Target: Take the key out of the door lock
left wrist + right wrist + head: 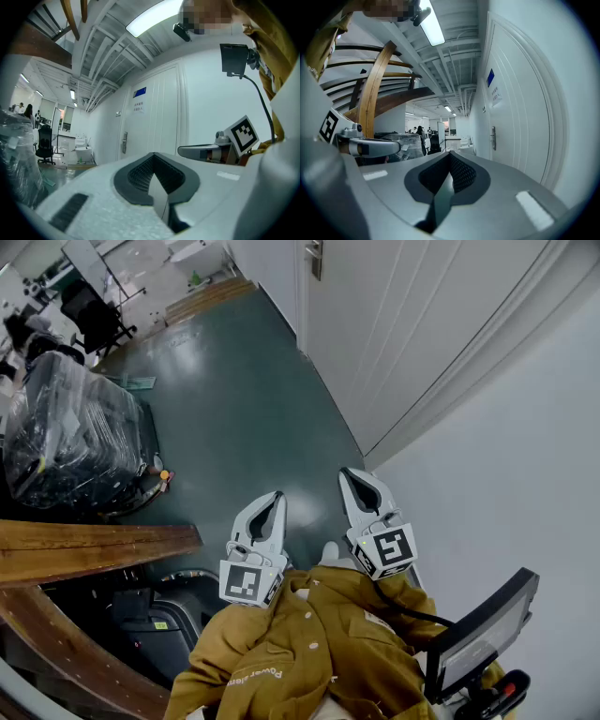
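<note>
The white door (412, 315) stands ahead on the right, some way off. Its metal handle and lock plate (314, 257) sit at the top edge of the head view; they also show as the handle (124, 142) and the handle (492, 137) in the gripper views. No key can be made out at this distance. My left gripper (277, 496) and right gripper (348, 472) are held side by side close to the person's chest, both shut and holding nothing. The left gripper view shows its own gripper (153, 158) closed, the right gripper view its own gripper (450, 156) too.
A plastic-wrapped black stack (70, 427) stands on the green floor (244, 418) at the left. Curved wooden beams (84, 549) run below it. An office chair (92, 315) is far back left. A white wall (525, 456) is at the right, a dark screen (480, 632) by the person's jacket.
</note>
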Demonstrator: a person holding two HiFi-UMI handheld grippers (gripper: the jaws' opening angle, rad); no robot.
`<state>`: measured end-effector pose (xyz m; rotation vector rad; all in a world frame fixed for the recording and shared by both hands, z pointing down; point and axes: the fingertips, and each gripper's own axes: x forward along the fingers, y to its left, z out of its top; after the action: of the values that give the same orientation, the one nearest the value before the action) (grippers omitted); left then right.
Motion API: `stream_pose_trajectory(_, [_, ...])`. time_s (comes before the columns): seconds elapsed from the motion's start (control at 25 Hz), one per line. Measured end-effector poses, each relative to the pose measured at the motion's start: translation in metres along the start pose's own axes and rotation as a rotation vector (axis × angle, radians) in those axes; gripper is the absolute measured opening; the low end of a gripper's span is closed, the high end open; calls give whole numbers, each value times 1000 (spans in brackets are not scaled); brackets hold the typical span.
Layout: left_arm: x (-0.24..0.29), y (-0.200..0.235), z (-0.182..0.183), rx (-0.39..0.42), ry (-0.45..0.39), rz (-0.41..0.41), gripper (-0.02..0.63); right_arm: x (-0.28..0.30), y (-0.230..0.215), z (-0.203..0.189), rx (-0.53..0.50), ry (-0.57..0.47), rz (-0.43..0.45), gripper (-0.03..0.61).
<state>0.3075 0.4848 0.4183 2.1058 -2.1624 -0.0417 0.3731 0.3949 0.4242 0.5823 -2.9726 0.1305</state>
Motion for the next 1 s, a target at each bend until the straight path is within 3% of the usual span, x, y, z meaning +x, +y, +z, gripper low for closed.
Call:
stream_pose_trajectory(0.36, [3, -7, 6, 4, -12, -36, -3, 1, -5, -1, -3, -5, -14, 2])
stream_pose_trajectory(0.56, [7, -9, 5, -21, -16, -22, -3, 0, -4, -2, 58, -19, 50, 0])
stream_pose_trajectory(0.76, [15, -10, 2, -2, 12, -18, -3, 4, -10, -3, 27, 2, 59, 11])
stream_pose_trajectory(1.0, [48, 45, -11, -13, 49, 20, -3, 59, -38, -22, 28, 47, 30, 6])
